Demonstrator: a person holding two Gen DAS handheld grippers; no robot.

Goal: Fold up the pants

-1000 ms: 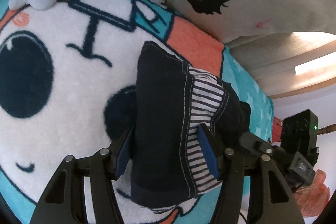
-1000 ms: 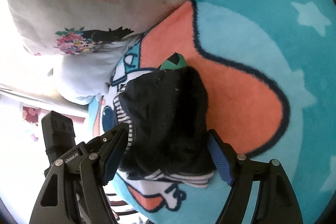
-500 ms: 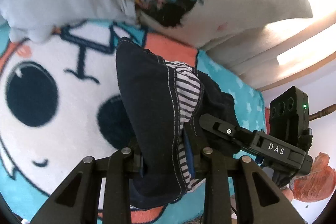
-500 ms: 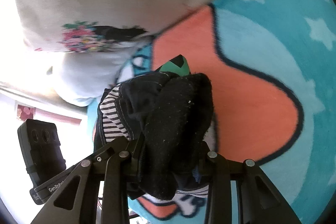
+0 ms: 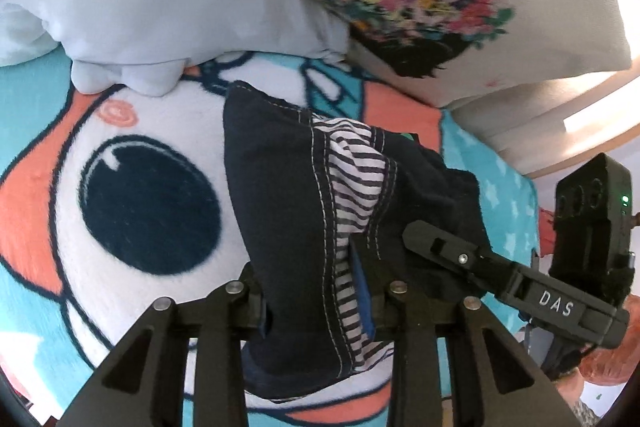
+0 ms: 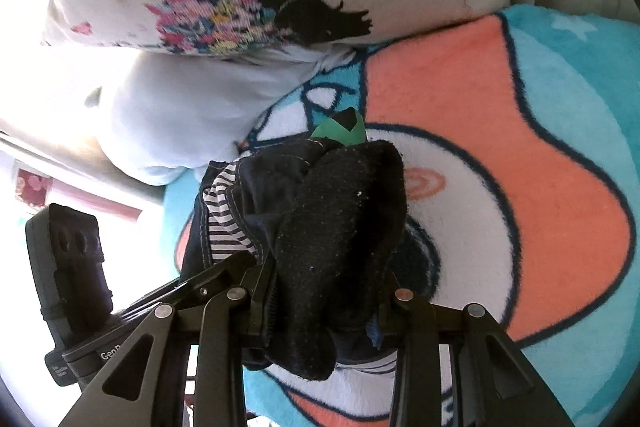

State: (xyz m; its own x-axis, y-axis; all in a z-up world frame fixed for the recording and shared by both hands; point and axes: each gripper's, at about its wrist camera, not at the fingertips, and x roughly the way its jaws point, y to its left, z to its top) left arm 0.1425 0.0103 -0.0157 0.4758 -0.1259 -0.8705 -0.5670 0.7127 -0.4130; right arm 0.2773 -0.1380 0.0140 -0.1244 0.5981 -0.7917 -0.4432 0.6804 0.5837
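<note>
Dark pants [image 5: 280,195] bunch between both clamped tools, left tool [image 5: 316,307] and right tool [image 6: 326,311].

Left gripper [image 5: 316,303], pitched steeply downward: jaws partly closed, having just eased slightly wider, both pads pressing on a bunched fold of the pants [image 5: 288,211]. Right gripper [image 6: 326,311], also angled downward: jaws having just closed, clamped on a thick bundle of the same garment, alongside the left.
</note>
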